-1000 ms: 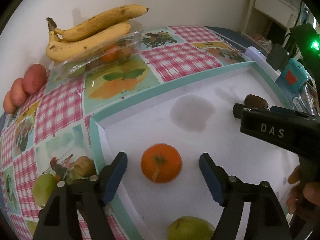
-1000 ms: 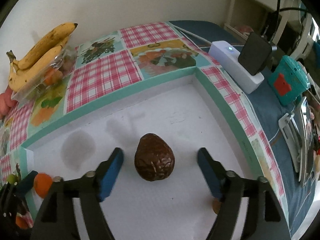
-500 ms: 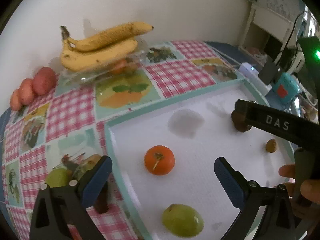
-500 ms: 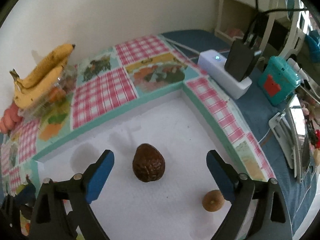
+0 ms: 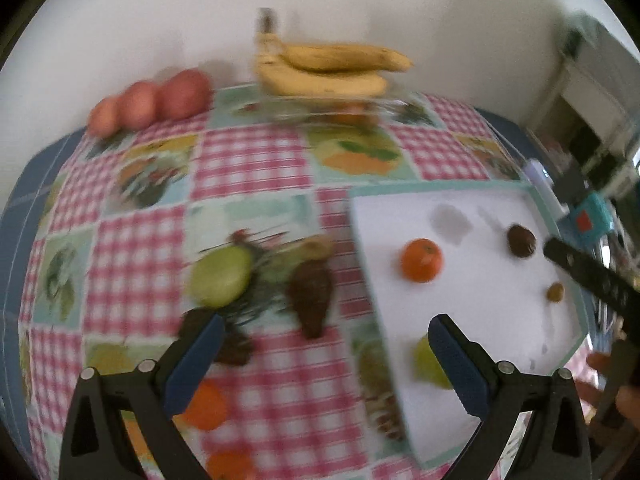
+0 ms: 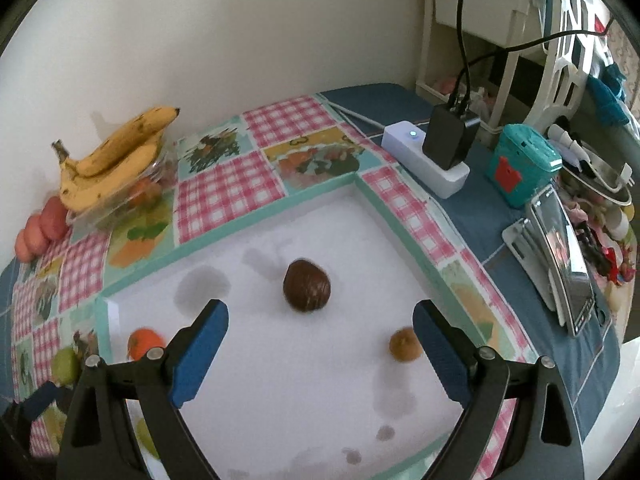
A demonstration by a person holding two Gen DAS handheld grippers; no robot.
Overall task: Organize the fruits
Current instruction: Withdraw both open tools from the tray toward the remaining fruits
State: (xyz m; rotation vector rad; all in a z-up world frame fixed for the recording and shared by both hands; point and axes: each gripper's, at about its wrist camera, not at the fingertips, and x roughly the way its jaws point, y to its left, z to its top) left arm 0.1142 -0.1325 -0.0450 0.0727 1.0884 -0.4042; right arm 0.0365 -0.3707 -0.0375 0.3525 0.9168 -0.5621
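Note:
A white tray (image 6: 280,392) with a teal rim holds an orange (image 5: 421,260), a dark brown avocado (image 6: 306,291), a small brown fruit (image 6: 405,344) and a green pear (image 5: 430,364). It also shows in the left wrist view (image 5: 500,320). My left gripper (image 5: 324,364) is open and empty above the checked cloth, left of the tray. Near it lie a green pear (image 5: 220,276), a dark brown fruit (image 5: 311,294) and an orange (image 5: 205,406). My right gripper (image 6: 320,354) is open and empty above the tray, back from the avocado.
Bananas (image 5: 324,68) lie on a clear box (image 6: 120,204) at the back by the wall, beside several red fruits (image 5: 152,102). To the right of the tray are a white power strip (image 6: 424,160), a teal box (image 6: 524,164) and a phone (image 6: 564,264).
Both grippers have pulled up and back from the tray. My left gripper has swung left over the cloth, leaving the orange in the tray. The avocado stays where it was.

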